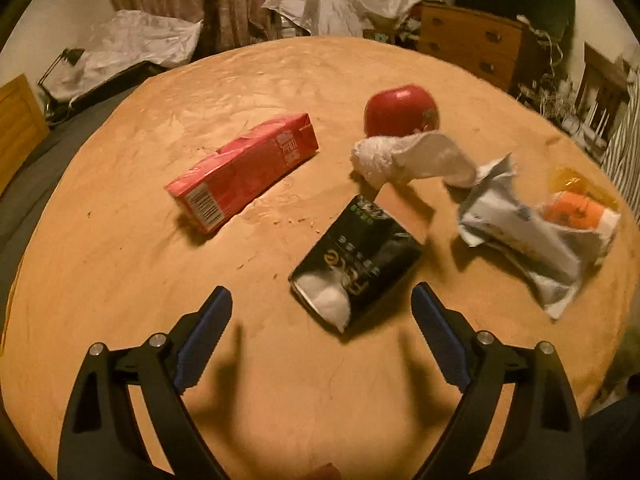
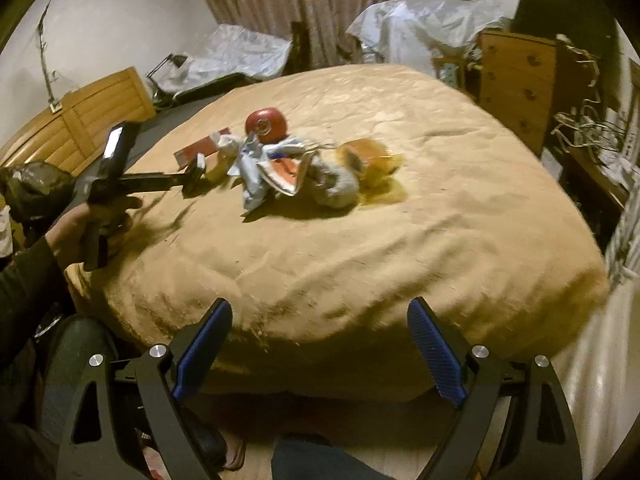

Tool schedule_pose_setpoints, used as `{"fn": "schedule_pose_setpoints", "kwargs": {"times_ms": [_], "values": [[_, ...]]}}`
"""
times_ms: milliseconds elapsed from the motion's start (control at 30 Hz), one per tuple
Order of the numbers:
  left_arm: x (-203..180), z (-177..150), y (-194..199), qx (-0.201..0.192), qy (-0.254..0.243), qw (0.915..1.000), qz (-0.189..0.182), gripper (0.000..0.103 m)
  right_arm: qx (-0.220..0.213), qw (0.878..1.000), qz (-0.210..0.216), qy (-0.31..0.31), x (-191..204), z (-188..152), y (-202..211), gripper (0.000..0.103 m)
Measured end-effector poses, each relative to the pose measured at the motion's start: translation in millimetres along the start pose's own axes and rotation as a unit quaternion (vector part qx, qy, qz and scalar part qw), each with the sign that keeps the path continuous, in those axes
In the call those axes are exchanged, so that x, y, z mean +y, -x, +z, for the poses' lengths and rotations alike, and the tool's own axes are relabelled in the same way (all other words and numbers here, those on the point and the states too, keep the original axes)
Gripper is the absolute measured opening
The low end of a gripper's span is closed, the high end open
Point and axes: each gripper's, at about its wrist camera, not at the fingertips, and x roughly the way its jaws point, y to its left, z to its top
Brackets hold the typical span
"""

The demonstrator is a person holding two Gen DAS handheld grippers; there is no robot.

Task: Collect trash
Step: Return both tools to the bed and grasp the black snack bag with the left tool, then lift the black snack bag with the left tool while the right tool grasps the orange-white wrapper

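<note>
The left gripper [image 1: 322,312] hangs over the tan cover [image 1: 280,80] with its jaws spread wide and nothing between them; its blue pads [image 1: 202,340] stand well apart; just ahead of the tips, a little to the right of centre, lies a black pouch [image 1: 356,260], flattened, its near end showing white, apart from both fingers; farther ahead and to the left lies a red carton [image 1: 244,174] on its side, barcode end nearest; ahead and to the right of the pouch a white tissue [image 1: 408,156] rests against a red apple [image 1: 402,110] beyond it; off to the right sits a crumpled white wrapper [image 1: 520,236], with an orange packet [image 1: 576,208] at its far side; the right gripper [image 2: 320,322] is likewise wide open and holds nothing, hovering off the near edge of the cover, well back from the trash; far ahead of it the apple [image 2: 266,120], the wrapper [image 2: 260,168] and the orange packet [image 2: 368,158] lie in a loose heap; to its left, the person's left hand [image 2: 80,228] grips the other tool, whose fingers reach toward the heap; beyond the cover stand curtains [image 2: 316,8] and a wooden dresser [image 2: 516,80].
</note>
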Motion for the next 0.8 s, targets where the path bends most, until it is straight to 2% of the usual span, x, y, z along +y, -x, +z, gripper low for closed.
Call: {"fn": "schedule_pose_setpoints", "kwargs": {"times_ms": [133, 200, 233, 267, 367, 433, 567, 667, 800], "values": [[-3, 6, -11, -0.002, 0.0, 1.0, 0.0, 0.085, 0.009, 1.0, 0.016, 0.01, 0, 13, -21, 0.089], [-5, 9, -14, 0.001, -0.001, 0.9999, -0.015, 0.057, 0.013, 1.0, 0.024, 0.015, 4, 20, -35, 0.089], [-7, 7, -13, 0.005, 0.001, 0.9998, -0.019, 0.055, 0.014, 0.999, 0.029, 0.016, 6, 22, -40, 0.089], [-8, 7, -12, 0.003, 0.003, 0.9999, -0.016, 0.054, 0.013, 0.999, 0.036, 0.013, 6, 26, -47, 0.088], [-14, 2, -3, -0.003, 0.011, 0.9997, -0.021, 0.052, 0.006, 0.999, 0.05, 0.002, 1, 39, -66, 0.074], [-16, -3, 6, -0.009, 0.018, 0.9996, -0.022, 0.052, 0.006, 0.999, 0.043, 0.003, -1, 47, -77, 0.061], [-17, -21, 28, -0.018, 0.045, 0.9982, -0.034, 0.052, 0.009, 1.0, -0.01, 0.022, -8, 64, -110, 0.06], [-18, -33, 36, -0.014, 0.059, 0.9973, -0.04, 0.052, 0.006, 0.999, -0.027, 0.023, -11, 73, -127, 0.061], [-19, -39, 41, -0.01, 0.07, 0.9959, -0.056, 0.052, -0.006, 0.999, -0.031, 0.025, -11, 86, -144, 0.074]]}}
